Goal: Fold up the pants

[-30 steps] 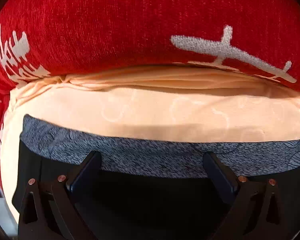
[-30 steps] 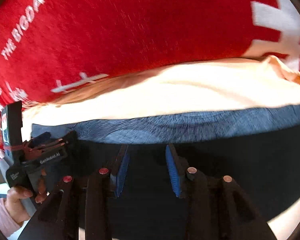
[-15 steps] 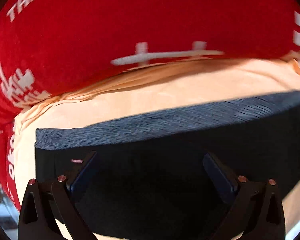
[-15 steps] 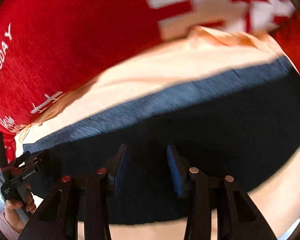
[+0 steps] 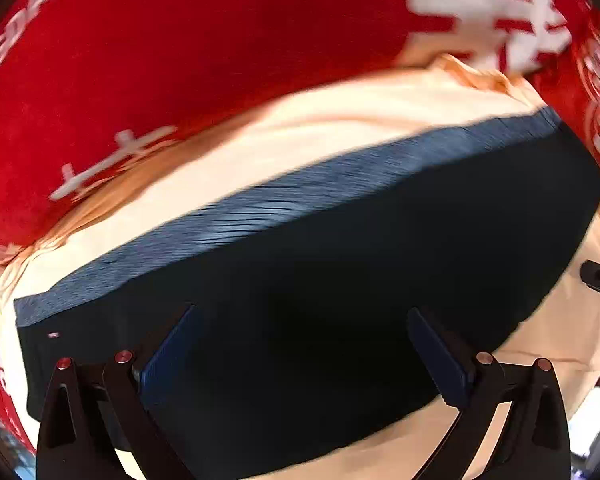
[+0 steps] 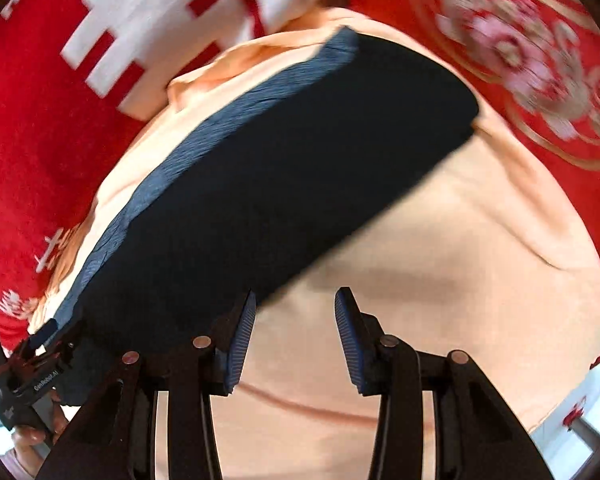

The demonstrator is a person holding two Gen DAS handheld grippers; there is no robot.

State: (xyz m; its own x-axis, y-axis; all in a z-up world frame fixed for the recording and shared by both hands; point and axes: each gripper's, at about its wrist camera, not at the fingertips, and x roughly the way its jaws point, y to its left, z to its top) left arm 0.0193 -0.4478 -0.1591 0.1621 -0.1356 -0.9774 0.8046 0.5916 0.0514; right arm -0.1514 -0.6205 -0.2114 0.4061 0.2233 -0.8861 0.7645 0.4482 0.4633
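Observation:
The dark navy pants (image 5: 340,280) lie folded in a flat rectangle on a peach cloth (image 5: 340,120), with a grey-blue ribbed waistband (image 5: 300,184) along the far edge. My left gripper (image 5: 300,352) is open wide, its fingers above the near part of the pants and holding nothing. In the right wrist view the pants (image 6: 280,168) stretch from lower left to upper right. My right gripper (image 6: 296,340) is open and empty, just off the pants' near edge over the peach cloth (image 6: 440,260). The left gripper (image 6: 40,364) shows at the lower left.
A red blanket with white lettering (image 5: 180,60) covers the surface beyond and around the peach cloth, and it also shows in the right wrist view (image 6: 40,140). A round gold and pink emblem (image 6: 540,60) sits at the upper right. The cloth's edge falls off at the lower right.
Both grippers have pulled back and away from the pants. The right gripper has swung right, off the fabric and over the peach cloth. More of the folded pants shows in both views.

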